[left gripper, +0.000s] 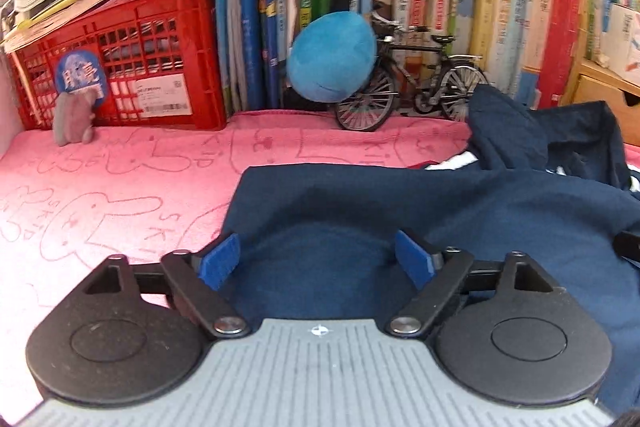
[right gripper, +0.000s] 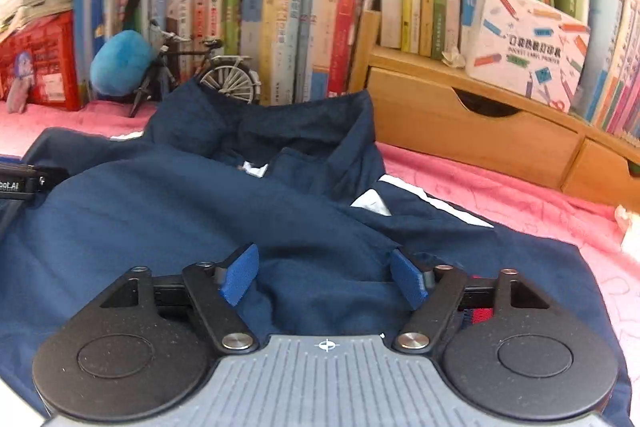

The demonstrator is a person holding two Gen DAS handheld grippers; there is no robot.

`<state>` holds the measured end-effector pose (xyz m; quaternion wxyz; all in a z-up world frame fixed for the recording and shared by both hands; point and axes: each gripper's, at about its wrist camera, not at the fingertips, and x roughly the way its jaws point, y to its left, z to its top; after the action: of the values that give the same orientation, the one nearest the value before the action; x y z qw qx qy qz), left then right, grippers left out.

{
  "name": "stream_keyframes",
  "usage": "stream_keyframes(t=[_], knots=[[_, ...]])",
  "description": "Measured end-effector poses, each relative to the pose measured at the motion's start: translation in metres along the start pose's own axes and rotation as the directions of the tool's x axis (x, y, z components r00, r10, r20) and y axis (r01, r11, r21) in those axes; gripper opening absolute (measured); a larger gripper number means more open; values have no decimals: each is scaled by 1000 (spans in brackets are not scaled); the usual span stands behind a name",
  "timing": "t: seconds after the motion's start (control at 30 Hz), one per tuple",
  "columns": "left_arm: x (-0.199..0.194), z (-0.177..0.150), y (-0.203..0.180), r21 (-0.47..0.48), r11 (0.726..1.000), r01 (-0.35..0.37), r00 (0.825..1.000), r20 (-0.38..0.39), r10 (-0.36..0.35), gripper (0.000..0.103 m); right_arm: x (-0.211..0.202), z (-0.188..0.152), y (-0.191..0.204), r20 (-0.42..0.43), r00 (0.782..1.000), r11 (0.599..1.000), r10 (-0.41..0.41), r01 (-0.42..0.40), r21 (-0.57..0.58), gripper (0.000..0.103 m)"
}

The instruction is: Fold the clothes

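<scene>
Jacket (right gripper: 160, 211) lies rumpled on the pink surface (left gripper: 100, 187), collar toward the books; soft, light, probably slippery; best pinched at hem or edges; both grippers (left gripper: 316, 259) (right gripper: 324, 277) hover, jaws wide, empty.

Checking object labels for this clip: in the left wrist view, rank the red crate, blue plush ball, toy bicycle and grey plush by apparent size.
1. Red crate
2. Toy bicycle
3. Blue plush ball, close to the bicycle
4. Grey plush
</scene>
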<state>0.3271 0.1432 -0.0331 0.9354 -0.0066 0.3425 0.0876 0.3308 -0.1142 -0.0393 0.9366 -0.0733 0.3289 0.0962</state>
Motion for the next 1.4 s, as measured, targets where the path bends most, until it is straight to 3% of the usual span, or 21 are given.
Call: stream_keyframes(t=[0.03, 0.07, 0.1, 0.17, 0.23, 0.37, 0.5, 0.57, 0.7, 0.83, 1.03, 1.13, 1.27, 1.3, 1.37, 1.4], knots=[[-3, 1, -1, 18, 1000, -20, 1000, 2, 20, 88, 1, 0, -1, 1, 1000, 1000, 1, -1, 8, 75], [-7, 1, -1, 34, 999, -36, 999, 6, 36, 80, 2, 0, -3, 1, 1000, 1000, 2, -2, 16, 74], [-21, -3, 2, 32, 999, -15, 1000, 26, 14, 75, -4, 3, -3, -12, 1000, 1000, 4, -4, -2, 70], [-50, -9, 9, 31, 999, 30, 997, 67, -32, 75, -35, 2, -1, 40, 999, 1000, 4, -3, -29, 70], [-90, -23, 17, 30, 992, 124, 985, 119, -126, 77, -77, -7, -12, 124, 992, 997, 37, -28, -70, 73], [-172, -63, 22, 123, 977, 176, 960, 197, -198, 82, -165, -42, -38, 241, 969, 988, 48, -11, -152, 79], [-238, -115, 31, 145, 956, 253, 941, 191, -278, 89, -244, -95, -58, 256, 964, 981, 73, -24, -191, 83], [-264, -144, 35, 140, 949, 284, 938, 163, -305, 91, -267, -124, -58, 214, 974, 980, 81, -39, -194, 84], [-303, -199, 43, 95, 957, 274, 953, 106, -283, 92, -313, -183, -60, 126, 987, 977, 96, -70, -200, 86], [-333, -238, 59, -35, 948, 318, 948, 29, -317, 93, -359, -243, -61, 38, 993, 974, 111, -101, -203, 86], [-329, -272, 74, -230, 915, 332, 938, -22, -346, 95, -374, -293, -58, -47, 970, 967, 240, -243, -79, 86], [-313, -282, 73, -295, 899, 324, 936, -38, -349, 94, -359, -296, -56, -57, 968, 968, 245, -247, -40, 84], [-296, -291, 75, -412, 838, 359, 911, -41, -410, 76, -341, -294, -57, -78, 958, 961, 275, -272, 43, 81], [-295, -292, 75, -438, 819, 372, 903, -36, -429, 72, -339, -295, -58, -81, 955, 958, 284, -279, 65, 74], [-301, -288, 75, -425, 820, 383, 900, -26, -435, 45, -337, -297, -57, -86, 948, 950, 305, -297, 95, 57], [-305, -286, 75, -419, 820, 389, 899, -21, -437, 43, -338, -298, -56, -86, 946, 946, 314, -304, 108, 55]])
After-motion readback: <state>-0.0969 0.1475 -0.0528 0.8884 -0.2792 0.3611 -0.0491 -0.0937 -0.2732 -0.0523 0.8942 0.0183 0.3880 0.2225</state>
